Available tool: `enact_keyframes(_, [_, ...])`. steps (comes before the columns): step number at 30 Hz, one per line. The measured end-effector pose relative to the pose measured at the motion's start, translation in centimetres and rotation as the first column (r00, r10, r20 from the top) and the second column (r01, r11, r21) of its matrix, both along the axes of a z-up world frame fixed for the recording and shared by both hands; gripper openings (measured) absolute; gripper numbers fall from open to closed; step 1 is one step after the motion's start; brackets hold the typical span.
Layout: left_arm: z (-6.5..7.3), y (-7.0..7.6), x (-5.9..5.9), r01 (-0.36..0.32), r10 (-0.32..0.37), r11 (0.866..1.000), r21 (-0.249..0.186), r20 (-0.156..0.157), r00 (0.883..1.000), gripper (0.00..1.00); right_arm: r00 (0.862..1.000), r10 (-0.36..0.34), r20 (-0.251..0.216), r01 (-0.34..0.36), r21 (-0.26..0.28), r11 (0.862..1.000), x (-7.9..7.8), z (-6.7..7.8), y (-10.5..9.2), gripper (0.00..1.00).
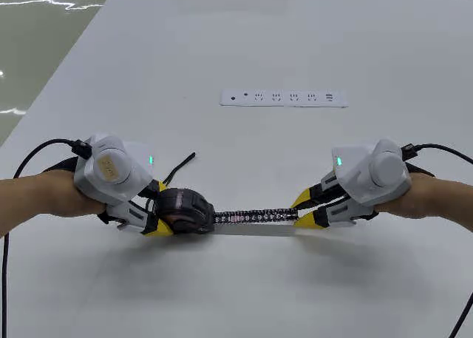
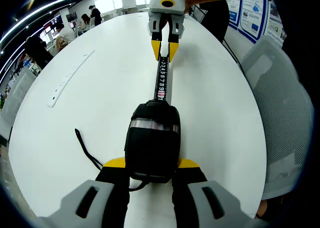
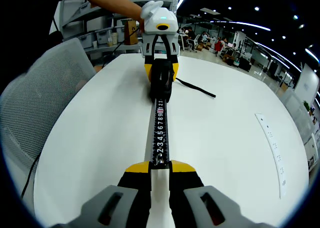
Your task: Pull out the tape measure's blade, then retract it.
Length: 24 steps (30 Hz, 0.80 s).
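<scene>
Head view: tape measure case (image 1: 183,210) is clamped in the left tool (image 1: 160,207), on or just above the counter (image 1: 244,49); contact cannot be told. Blade (image 1: 255,217) is drawn out a short length, and its free end is pinched by the right tool (image 1: 302,210), jaws closed on it. The blade's long axis is laid straight from tool to tool, left-right before the person. The case lies directly left of the right tool, on-axis. Judged: further pull or retraction is to be run along this line only, right tool travelling, left tool as anchor. Off-axis drift is likely to twist the blade.
</scene>
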<state>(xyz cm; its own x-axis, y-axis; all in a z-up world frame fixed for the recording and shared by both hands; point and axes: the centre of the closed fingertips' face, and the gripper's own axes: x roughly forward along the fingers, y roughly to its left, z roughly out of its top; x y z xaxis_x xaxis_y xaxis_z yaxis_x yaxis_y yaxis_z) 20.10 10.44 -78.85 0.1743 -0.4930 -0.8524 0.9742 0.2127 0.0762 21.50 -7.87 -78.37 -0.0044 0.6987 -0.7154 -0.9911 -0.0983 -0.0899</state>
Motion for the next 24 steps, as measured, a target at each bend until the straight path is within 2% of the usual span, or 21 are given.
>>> enact_keyframes(24, [-0.01, -0.04, 0.01, 0.0, 0.0, 1.0, 0.004, 0.002, 1.0, 0.27, 1.0, -0.004, 0.003, 0.004, -0.002, 1.0, 0.08, 0.03, -0.57, 0.11])
